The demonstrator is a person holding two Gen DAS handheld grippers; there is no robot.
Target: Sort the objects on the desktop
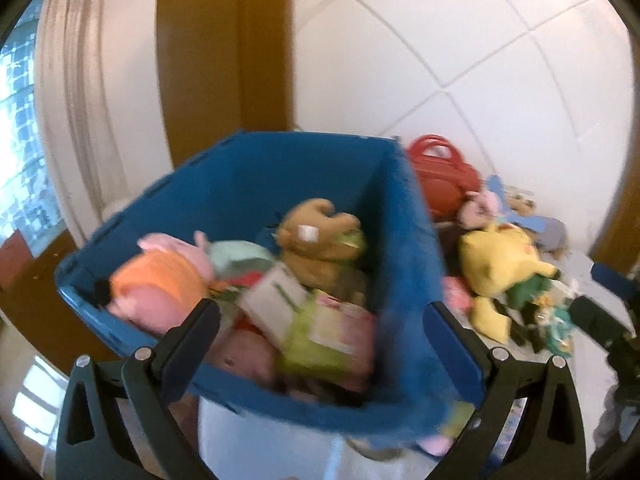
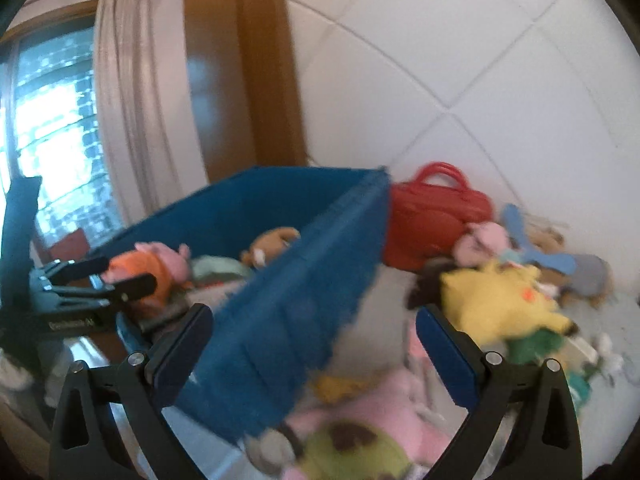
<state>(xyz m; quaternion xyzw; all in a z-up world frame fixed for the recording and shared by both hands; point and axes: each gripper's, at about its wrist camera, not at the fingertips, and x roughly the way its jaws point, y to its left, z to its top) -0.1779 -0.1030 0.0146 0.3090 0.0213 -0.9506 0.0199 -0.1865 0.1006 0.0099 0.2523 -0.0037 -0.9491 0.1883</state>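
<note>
A blue bin (image 1: pixel 396 240) holds several plush toys: a pink and orange pig (image 1: pixel 160 280), a brown bear (image 1: pixel 316 236) and a green packet (image 1: pixel 320 340). My left gripper (image 1: pixel 322 332) is open and empty, over the bin's near part. My right gripper (image 2: pixel 314 340) is open and empty, astride the bin's right wall (image 2: pixel 304 280). A yellow plush (image 2: pixel 496 304) and a pink and green plush (image 2: pixel 360 436) lie on the table right of the bin. The left gripper shows at the left of the right wrist view (image 2: pixel 92 284).
A red handbag (image 2: pixel 436 216) stands behind the bin against the white padded wall (image 2: pixel 460 60). More small toys lie at the far right (image 2: pixel 580 264). A wooden post (image 2: pixel 248 80), a curtain and a window are at the left.
</note>
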